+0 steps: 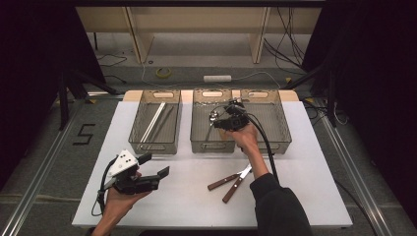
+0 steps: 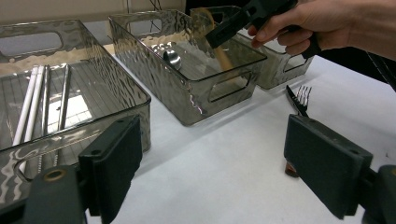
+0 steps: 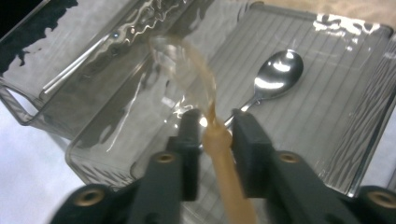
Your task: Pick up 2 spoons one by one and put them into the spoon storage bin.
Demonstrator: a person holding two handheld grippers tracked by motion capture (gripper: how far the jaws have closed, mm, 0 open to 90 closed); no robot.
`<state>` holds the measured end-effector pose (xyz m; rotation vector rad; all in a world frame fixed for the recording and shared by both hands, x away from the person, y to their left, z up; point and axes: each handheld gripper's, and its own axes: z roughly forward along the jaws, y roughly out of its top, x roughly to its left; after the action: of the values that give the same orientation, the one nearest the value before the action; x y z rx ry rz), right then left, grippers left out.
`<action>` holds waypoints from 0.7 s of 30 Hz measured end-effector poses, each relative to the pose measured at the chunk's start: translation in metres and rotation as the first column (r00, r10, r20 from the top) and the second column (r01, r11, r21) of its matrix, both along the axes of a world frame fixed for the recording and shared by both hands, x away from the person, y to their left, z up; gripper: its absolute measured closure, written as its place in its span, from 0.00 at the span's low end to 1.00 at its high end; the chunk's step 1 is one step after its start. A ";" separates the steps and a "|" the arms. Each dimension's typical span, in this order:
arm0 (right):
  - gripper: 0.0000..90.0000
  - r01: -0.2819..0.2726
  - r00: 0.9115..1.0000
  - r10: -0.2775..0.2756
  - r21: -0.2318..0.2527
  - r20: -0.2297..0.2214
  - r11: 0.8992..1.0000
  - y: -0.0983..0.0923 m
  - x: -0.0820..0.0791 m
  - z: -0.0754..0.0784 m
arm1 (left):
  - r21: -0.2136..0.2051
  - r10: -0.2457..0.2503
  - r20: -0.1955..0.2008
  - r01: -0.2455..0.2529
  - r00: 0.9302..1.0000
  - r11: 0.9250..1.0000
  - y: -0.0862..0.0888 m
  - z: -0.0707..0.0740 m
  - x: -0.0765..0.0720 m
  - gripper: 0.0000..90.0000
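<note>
The right hand-held gripper (image 3: 211, 140) hangs over the middle bin (image 1: 200, 125) near the table's far edge, its jaws slightly apart with a wooden-handled spoon (image 3: 219, 144) between them, handle blurred. A metal spoon (image 3: 273, 77) lies in this bin. The left hand-held gripper (image 1: 158, 166), jaws wide apart and empty, rests near the table's near-left corner.

Three bins (image 1: 155, 146) stand in a row at the table's (image 1: 295, 196) far side: straws (image 1: 152, 121) in the left one, a spoon (image 3: 275, 77) in the middle. Knife (image 1: 223, 181) and fork (image 1: 236, 185) lie in front.
</note>
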<state>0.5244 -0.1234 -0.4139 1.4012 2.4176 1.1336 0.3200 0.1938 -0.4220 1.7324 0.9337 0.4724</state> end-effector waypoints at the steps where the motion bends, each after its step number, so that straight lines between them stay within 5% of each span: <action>1: 0.75 0.002 1.000 -0.002 -0.001 -0.005 1.000 0.000 0.000 0.000 | 0.000 0.000 -0.001 0.000 1.000 1.000 0.000 0.000 0.000 0.21; 8: 0.70 -0.020 0.999 0.021 -0.014 0.035 1.000 -0.001 -0.004 0.008 | 0.001 0.001 -0.001 -0.001 1.000 1.000 0.000 0.000 0.000 0.21; 12: 0.59 -0.045 0.998 0.045 -0.010 0.032 0.999 0.000 -0.012 0.013 | 0.004 0.004 -0.003 -0.004 1.000 1.000 0.000 0.000 0.000 0.21; 21: 0.48 -0.172 0.979 0.170 0.008 0.109 0.985 0.010 -0.062 0.028 | 0.002 0.012 -0.003 -0.012 1.000 1.000 0.000 0.000 0.000 0.21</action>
<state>0.4626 -0.1138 -0.3861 1.1220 2.4958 1.2355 0.3205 0.1939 -0.4224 1.7307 0.9469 0.4786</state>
